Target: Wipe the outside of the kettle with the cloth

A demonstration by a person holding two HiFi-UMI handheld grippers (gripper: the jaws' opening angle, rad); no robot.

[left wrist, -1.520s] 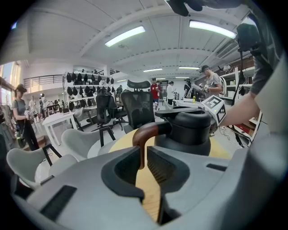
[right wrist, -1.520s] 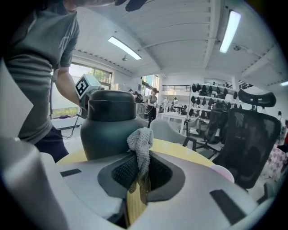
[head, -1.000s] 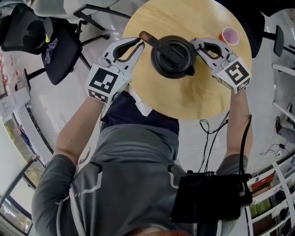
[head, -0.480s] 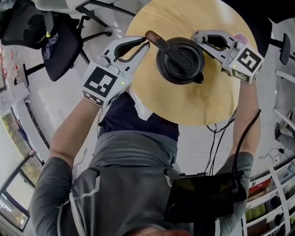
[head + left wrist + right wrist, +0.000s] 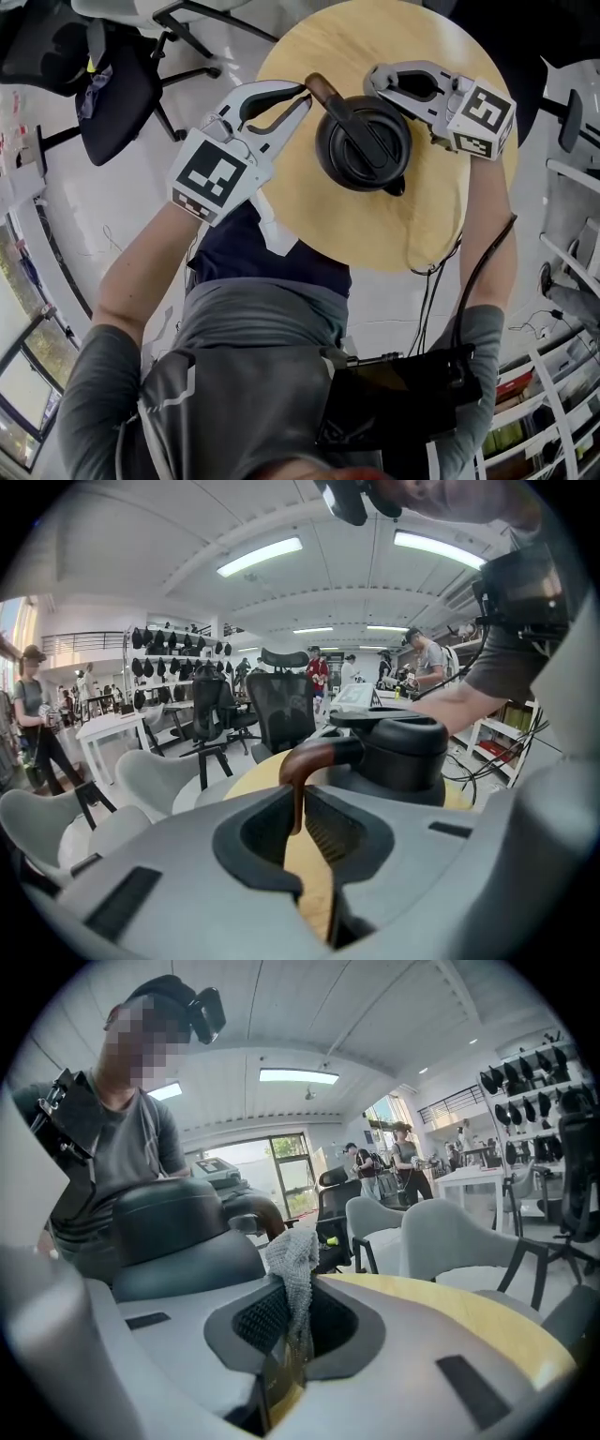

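A black kettle (image 5: pixel 364 142) stands on the round wooden table (image 5: pixel 375 225), its brown handle (image 5: pixel 323 94) pointing up-left in the head view. My left gripper (image 5: pixel 302 97) is at the handle's end. In the left gripper view the handle (image 5: pixel 314 757) runs down between the pads and the jaws (image 5: pixel 300 822) have just been closing on it. My right gripper (image 5: pixel 377 80) sits at the kettle's far side, shut on a grey mesh cloth (image 5: pixel 292 1260). The cloth sticks up from the jaws (image 5: pixel 291 1321) right beside the kettle's body (image 5: pixel 178 1232).
Black office chairs (image 5: pixel 112 84) stand on the floor left of the table. Cables (image 5: pixel 427 281) hang under the table's near edge. White chairs (image 5: pixel 441 1241) stand beyond the table in the right gripper view. People are in the room behind.
My right gripper has swung with the cloth from the kettle's right side round to its far side. The left gripper has stayed at the handle.
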